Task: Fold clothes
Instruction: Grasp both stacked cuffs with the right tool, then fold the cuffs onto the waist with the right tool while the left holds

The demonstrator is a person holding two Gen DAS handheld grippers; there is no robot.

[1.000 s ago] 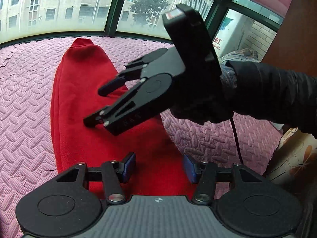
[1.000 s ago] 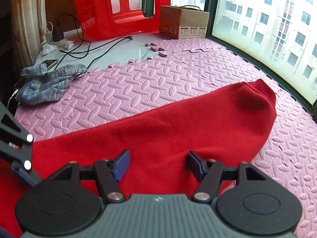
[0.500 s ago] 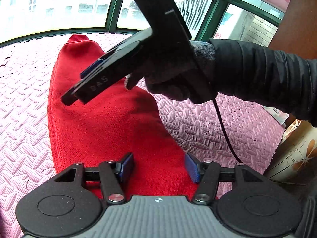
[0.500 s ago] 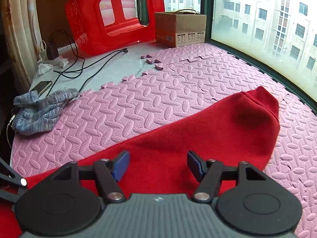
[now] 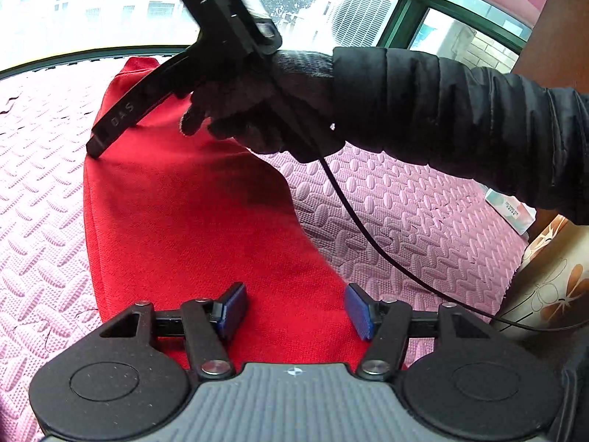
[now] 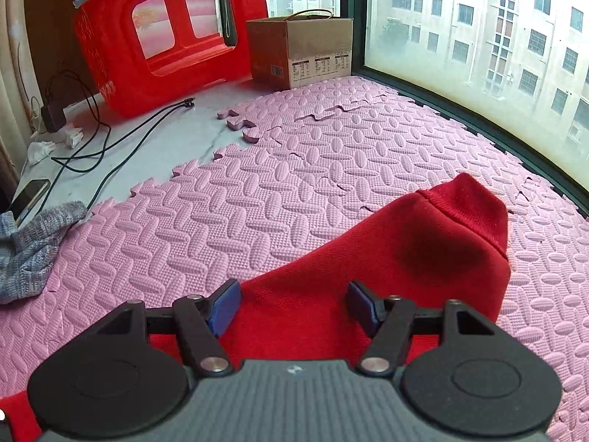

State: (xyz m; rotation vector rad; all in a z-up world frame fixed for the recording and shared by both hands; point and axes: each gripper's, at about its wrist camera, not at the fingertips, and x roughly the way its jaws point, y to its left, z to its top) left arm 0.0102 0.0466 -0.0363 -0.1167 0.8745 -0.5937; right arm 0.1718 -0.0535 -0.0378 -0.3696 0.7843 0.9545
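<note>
A red garment [image 5: 191,221] lies flat on the pink foam mat [image 5: 36,202], one sleeve stretching toward the window. Its ribbed cuff [image 6: 467,206] shows in the right wrist view. My left gripper [image 5: 294,309] is open and empty, low over the near end of the red cloth. My right gripper [image 6: 291,305] is open and empty, hovering over the sleeve short of the cuff. In the left wrist view the right gripper [image 5: 110,129] appears side-on in a gloved hand, its tip near the sleeve's left edge.
A red plastic stool [image 6: 158,48] and a cardboard box [image 6: 302,51] stand at the far end. Black cables [image 6: 110,140], a phone [image 6: 29,195] and a grey knit garment [image 6: 29,250] lie left of the mat. The window frame [image 6: 478,125] borders the mat.
The right gripper has moved along the sleeve toward the cuff and risen. The left gripper has stayed over the near end of the garment. Both stay open.
</note>
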